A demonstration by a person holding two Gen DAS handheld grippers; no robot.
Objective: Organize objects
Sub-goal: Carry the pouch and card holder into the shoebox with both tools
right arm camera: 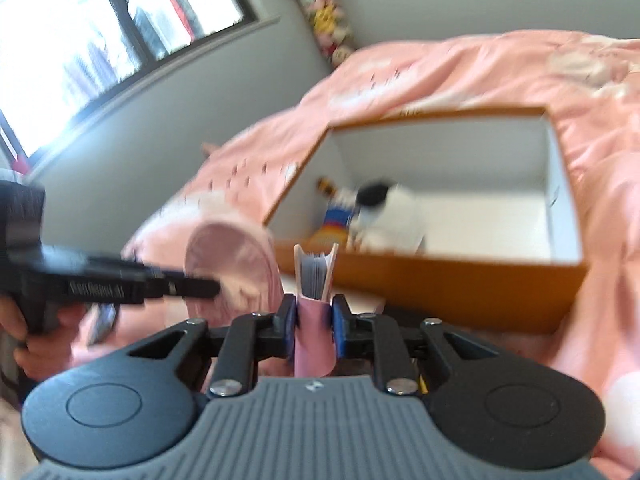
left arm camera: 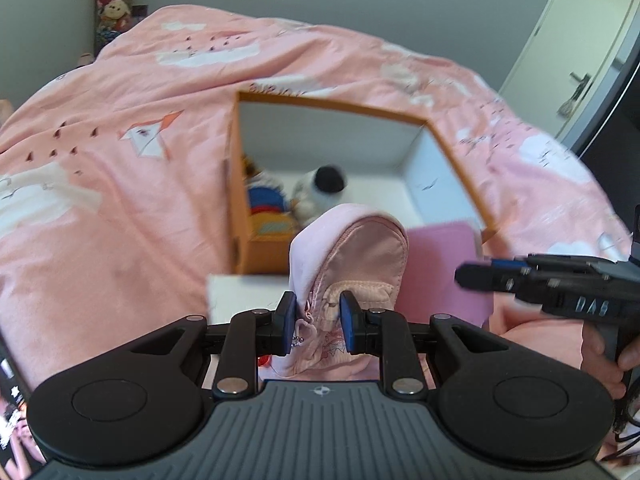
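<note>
Nearest us, our left gripper (left arm camera: 318, 322) was clamped on a small pink zip pouch (left arm camera: 348, 256), its blue pads pressing the pouch from both sides near the zipper, the pouch standing upright above the jaws. Our right gripper (right arm camera: 314, 322) pinched a pink-covered booklet (right arm camera: 316, 280) by its spine end, pages fanned upward between the covers. No earlier view was given, so we say nothing of how that grip came about.

Both grippers pointed forward and downward toward the bed (left arm camera: 120, 120), side by side and a little apart; in the left view the right tool came in from the right edge, a hand (left arm camera: 608, 356) wrapped round its handle.

Just beyond sat the open orange box (left arm camera: 240, 184), white inside, resting on the pink duvet. A black-and-white plush (left arm camera: 320, 190) and some colourful items (left arm camera: 266, 204) lay in its near left part; the right part looked bare.

We judged the step to be carrying both things over the near wall. Doing it well meant clearing the rim, then lowering each into the free side before letting go.
</note>
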